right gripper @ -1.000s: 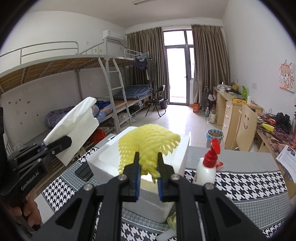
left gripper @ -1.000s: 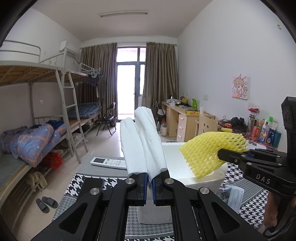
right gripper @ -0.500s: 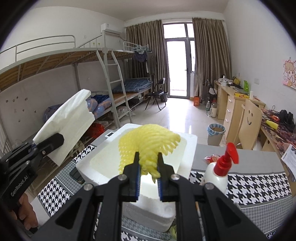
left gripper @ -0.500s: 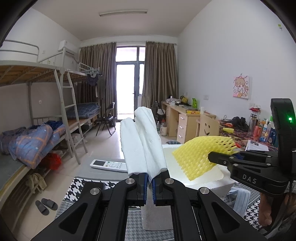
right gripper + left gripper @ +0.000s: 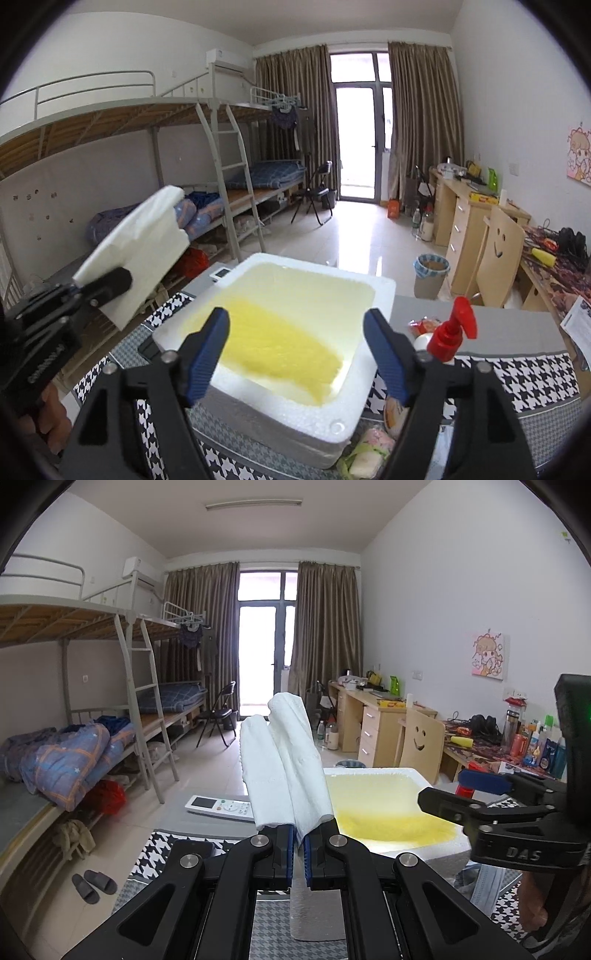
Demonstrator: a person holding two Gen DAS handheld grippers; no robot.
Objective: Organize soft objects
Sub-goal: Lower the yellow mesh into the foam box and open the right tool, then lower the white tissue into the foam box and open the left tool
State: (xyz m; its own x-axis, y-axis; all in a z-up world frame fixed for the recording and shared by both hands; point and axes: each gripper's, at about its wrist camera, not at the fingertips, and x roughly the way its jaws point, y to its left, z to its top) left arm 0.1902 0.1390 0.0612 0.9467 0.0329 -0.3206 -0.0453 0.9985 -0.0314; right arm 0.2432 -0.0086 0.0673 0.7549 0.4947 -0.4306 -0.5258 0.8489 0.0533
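Observation:
My left gripper [image 5: 299,840] is shut on a folded white towel [image 5: 286,771], held upright just left of the white foam box [image 5: 436,853]. The towel also shows in the right wrist view [image 5: 144,251], left of the box [image 5: 295,410]. My right gripper [image 5: 297,354] is open and empty, hovering over the box's near side. The yellow foam net [image 5: 280,350] lies blurred inside the box; it also shows in the left wrist view [image 5: 391,823]. The right gripper appears at the right of the left wrist view [image 5: 458,797].
A red-pump bottle [image 5: 448,338] stands right of the box on the houndstooth tablecloth [image 5: 524,380]. A white remote [image 5: 221,808] lies at the table's far left. Small packets [image 5: 369,450] lie by the box's near corner. A bunk bed [image 5: 92,738] stands left, desks right.
My right gripper opened and let go of the yellow foam net, which dropped into the foam box. The left gripper still holds the towel, nearly unmoved.

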